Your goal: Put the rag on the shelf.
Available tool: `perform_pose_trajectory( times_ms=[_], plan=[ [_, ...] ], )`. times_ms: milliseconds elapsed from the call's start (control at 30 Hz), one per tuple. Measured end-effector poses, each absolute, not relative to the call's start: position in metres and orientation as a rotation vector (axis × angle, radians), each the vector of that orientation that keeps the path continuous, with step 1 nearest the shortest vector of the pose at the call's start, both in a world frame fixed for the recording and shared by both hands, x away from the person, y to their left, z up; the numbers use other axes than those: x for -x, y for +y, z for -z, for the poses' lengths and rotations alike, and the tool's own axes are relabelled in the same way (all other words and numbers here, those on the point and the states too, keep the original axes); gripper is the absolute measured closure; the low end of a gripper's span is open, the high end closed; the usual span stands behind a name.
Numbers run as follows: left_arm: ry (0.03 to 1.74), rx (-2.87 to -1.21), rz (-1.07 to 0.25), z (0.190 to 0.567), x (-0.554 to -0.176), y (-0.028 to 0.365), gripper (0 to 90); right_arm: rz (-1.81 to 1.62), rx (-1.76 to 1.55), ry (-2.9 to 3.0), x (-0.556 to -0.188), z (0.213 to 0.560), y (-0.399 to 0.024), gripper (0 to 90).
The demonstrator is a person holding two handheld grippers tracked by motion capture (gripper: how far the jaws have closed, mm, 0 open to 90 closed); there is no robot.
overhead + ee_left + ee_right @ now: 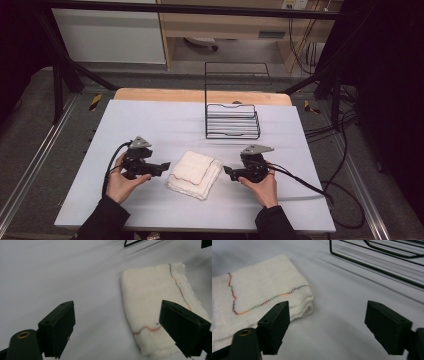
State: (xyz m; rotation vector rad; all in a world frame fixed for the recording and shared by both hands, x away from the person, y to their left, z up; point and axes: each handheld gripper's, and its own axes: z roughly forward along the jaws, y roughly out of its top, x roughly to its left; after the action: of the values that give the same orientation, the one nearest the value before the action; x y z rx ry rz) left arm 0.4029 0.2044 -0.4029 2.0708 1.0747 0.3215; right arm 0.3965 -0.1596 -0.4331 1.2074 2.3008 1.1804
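Nearest, my two hands enter from the bottom edge of the high view, each carrying a hand-held gripper low over the tabletop (150,120), which is covered in a pale sheet. My left hand-held gripper (161,168) points toward the middle; in its own view both jaws stand wide apart with nothing between them but bare sheet. My right hand-held gripper (228,172) mirrors it from the other side, jaws equally wide and empty.

Between the two lies a folded cream towel (195,174), flat on the tabletop, near both sets of jaws but touched by neither. A multicoloured stitched line (269,300) runs along its hem. The stacked layers show at the rounded fold edge (308,307) in the right gripper view.

I judge the towel light, soft and limp: it will sag and may unfold if lifted by a single layer. The best hold is probably across the full thickness at a folded edge, one side for each hand-held gripper, so that all layers are pinched together.

Farther off, a black wire rack (232,121) stands on the tabletop, well apart from the towel.
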Motion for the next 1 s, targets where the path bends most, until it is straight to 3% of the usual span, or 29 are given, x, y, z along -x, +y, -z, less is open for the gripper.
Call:
perform_pose_trajectory(
  times_ms=[300, 567, 600, 1000],
  plan=[
    [1.077, -2.109, -0.337, 0.411, -0.438, 0.160, 25.3, -1.191, -1.257, 2.291, -0.392, 0.439, -0.169, 6.2],
    [1.129, -2.093, -0.316, 0.430, -0.459, 0.151, 42.2, -1.212, -1.256, 2.300, -0.392, 0.440, -0.168, 5.9],
    [1.132, -2.090, -0.307, 0.433, -0.460, 0.150, 47.6, -1.215, -1.258, 2.300, -0.392, 0.440, -0.168, 6.0],
    [1.094, -2.126, -0.266, 0.441, -0.464, 0.135, 67.6, -1.257, -1.265, 2.284, -0.394, 0.439, -0.167, 7.1]
  ],
)
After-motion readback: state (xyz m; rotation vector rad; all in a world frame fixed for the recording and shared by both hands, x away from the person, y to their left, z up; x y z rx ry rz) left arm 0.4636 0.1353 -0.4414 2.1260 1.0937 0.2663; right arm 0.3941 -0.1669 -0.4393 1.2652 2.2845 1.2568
